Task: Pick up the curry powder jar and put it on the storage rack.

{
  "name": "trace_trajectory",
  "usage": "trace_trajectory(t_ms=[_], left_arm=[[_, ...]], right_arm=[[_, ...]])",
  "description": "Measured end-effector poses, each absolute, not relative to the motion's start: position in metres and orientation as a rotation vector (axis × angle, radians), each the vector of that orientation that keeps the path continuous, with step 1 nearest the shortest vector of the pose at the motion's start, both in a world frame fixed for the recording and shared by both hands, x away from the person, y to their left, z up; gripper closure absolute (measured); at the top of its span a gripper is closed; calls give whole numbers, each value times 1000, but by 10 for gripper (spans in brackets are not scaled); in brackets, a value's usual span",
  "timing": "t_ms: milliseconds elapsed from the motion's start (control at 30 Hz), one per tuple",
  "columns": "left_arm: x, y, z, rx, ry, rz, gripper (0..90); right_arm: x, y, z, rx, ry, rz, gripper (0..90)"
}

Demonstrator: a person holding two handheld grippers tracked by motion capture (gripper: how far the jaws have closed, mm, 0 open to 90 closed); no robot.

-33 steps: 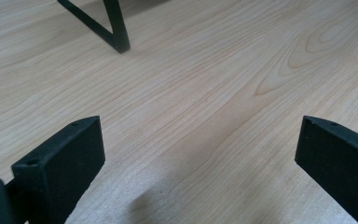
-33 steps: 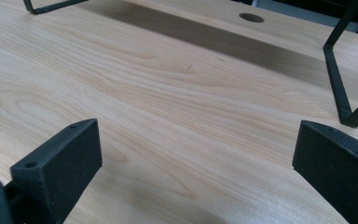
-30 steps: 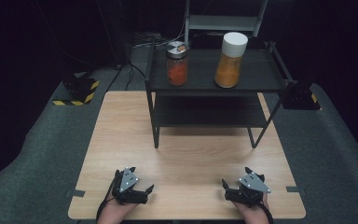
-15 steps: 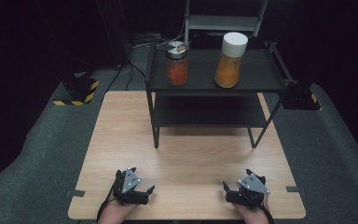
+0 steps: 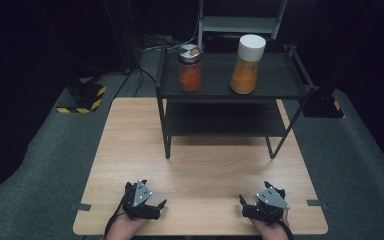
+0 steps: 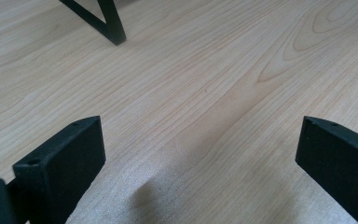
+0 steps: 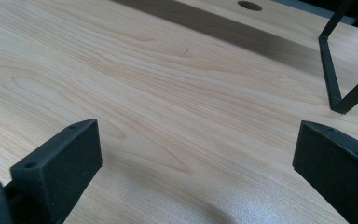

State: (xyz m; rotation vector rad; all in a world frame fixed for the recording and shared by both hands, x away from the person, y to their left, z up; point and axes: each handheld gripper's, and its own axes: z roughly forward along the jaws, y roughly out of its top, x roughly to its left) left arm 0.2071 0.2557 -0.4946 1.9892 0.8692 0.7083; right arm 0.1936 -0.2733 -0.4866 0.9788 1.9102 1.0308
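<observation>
Change: nothing moves; I see both grippers parked.
Left hand-held gripper: jaws apart, empty.
Right hand-held gripper: jaws apart, empty.
Advice: I approach the jars level.

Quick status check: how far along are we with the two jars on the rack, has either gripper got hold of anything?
Nothing looks done. The red-filled jar and the white-capped orange jar both stand upright on the rack's top shelf, apart from each other. The left gripper and right gripper sit low at the table's near edge, jaws open and empty. Reaching and grasping both remain.
</observation>
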Motion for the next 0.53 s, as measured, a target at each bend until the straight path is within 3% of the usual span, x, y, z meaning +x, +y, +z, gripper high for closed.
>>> trace_trajectory(t_ms=[533], left_arm=[[209,258,-495,1960,908,691,12]], right_arm=[[193,-271,-486,978,1911,1014,4]])
